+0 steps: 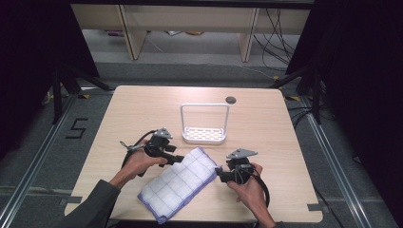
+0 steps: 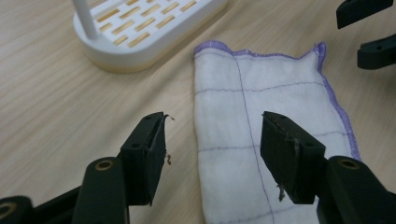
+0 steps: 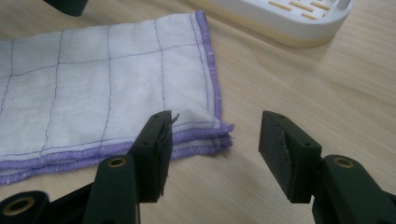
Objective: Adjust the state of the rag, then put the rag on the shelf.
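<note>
Now a folded white cloth (image 1: 177, 184) with thin grid lines and a purple stitched hem lies flat on the light wooden tabletop (image 1: 266, 123), running slantwise from the near edge up toward the middle. It sits between the two hands, and neither gripper has hold of it.

At the cloth's upper left corner, the left gripper (image 1: 178, 158) hangs just above the fabric. Its fingers (image 2: 149, 154) stand wide apart and grip nothing; in the left gripper view, one hangs over bare wood just beside the hem and the other over the cloth.

By the cloth's right-hand corner, the right gripper (image 1: 219, 173) is held low. Its fingers (image 3: 156, 156) are also spread wide with nothing between them. In the right gripper view, one sits in front of the layered purple hem at the folded corner, while the other is over bare wood, clear of the fabric.

Beyond the cloth, toward the middle of the tabletop, stands a white slotted rack (image 1: 204, 135) with a tall hoop handle. It is near the cloth's far corner but apart from it.
</note>
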A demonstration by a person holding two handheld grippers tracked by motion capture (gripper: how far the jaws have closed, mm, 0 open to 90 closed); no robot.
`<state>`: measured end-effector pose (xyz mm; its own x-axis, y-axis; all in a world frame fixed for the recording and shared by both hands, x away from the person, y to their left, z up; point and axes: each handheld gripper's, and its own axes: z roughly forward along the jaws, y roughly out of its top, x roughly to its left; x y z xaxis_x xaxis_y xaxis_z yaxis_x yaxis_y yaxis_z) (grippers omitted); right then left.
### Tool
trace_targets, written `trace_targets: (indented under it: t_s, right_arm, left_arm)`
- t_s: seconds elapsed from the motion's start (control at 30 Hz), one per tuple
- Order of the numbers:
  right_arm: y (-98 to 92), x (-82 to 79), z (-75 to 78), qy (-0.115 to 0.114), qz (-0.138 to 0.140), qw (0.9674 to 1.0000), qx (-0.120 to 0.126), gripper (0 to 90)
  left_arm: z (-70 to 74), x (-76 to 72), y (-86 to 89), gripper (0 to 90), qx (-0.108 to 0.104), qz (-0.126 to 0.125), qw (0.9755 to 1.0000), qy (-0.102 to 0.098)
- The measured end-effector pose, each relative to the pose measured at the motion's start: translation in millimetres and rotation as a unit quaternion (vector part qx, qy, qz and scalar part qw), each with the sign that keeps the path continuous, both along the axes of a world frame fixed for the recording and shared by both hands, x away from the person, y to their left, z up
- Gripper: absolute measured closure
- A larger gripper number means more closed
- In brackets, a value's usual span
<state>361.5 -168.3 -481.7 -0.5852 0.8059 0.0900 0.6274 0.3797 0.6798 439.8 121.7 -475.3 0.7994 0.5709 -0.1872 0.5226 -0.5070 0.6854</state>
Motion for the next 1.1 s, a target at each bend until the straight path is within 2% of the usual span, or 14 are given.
trace_targets:
  t_s: [0.1, 0.23, 0.27, 0.33, 0.4, 0.43, 0.5, 0.57, 0.67, 0.77, 0.87, 1.0, 1.03, 1.1]
  right_arm:
    - [1.3, -1.4, 1.0, 0.001, -0.003, 1.0, -0.002, 46.3]
    - [1.8, -1.9, 0.1, 0.002, -0.001, 1.0, -0.004, 46.1]
    - [1.7, -1.8, -0.4, 0.002, 0.001, 1.0, -0.004, 46.1]
    - [0.9, -0.5, -2.6, -0.007, 0.004, 0.9999, -0.009, 46.1]
    - [1.1, -1.0, -2.5, 0.0, 0.001, 1.0, -0.006, 45.8]
    - [1.8, -1.5, -2.7, 0.005, -0.006, 1.0, -0.004, 45.7]
    - [1.7, -1.1, -3.2, 0.004, -0.002, 0.9999, -0.009, 45.7]
    - [3.6, -1.8, -3.5, 0.007, -0.008, 0.9999, -0.002, 45.7]
    - [3.3, -1.3, -3.7, 0.01, -0.004, 0.9999, -0.007, 45.7]
    - [2.2, 0.0, -5.5, 0.003, -0.001, 0.9999, -0.011, 45.8]
    - [4.7, 0.0, -6.5, 0.007, -0.014, 0.9999, 0.005, 45.9]
    - [6.5, 2.4, -7.3, 0.014, -0.004, 0.9998, -0.011, 46.1]
    - [8.2, 2.4, -8.7, 0.007, -0.009, 0.9999, -0.005, 46.1]
    - [9.4, 3.6, -9.0, 0.016, 0.001, 0.9998, -0.012, 46.1]
  left_arm:
    - [0.5, 5.4, -8.5, 39.7, 0.011, -0.011, 0.9999, -0.001]
    - [-0.7, 12.2, -16.1, 39.8, 0.002, 0.006, 1.0, 0.001]
    - [-0.2, 14.2, -15.8, 39.8, 0.008, 0.0, 1.0, 0.002]
    - [-1.5, 15.3, -18.6, 39.8, -0.003, 0.009, 0.9999, 0.003]
    - [-1.9, 18.6, -18.5, 39.8, 0.016, -0.004, 0.9999, 0.003]
    - [-3.5, 18.5, -21.5, 39.8, 0.008, 0.006, 0.9999, 0.006]
    - [-4.6, 21.8, -23.4, 39.8, 0.025, -0.005, 0.9997, 0.004]
    - [-6.6, 22.5, -27.3, 40.3, 0.016, 0.003, 0.9998, 0.008]
    - [-8.5, 25.6, -29.4, 40.7, 0.032, -0.011, 0.9994, 0.01]
    - [-12.0, 27.2, -33.1, 40.8, 0.035, -0.006, 0.9993, 0.01]
    - [-14.0, 29.5, -36.6, 41.4, 0.041, -0.011, 0.9991, 0.01]
    - [-14.7, 30.6, -40.2, 42.4, 0.054, -0.018, 0.9983, 0.008]
    - [-15.6, 31.2, -42.4, 42.4, 0.05, -0.013, 0.9986, 0.008]
    - [-15.8, 33.0, -44.5, 42.8, 0.05, -0.013, 0.9986, 0.008]
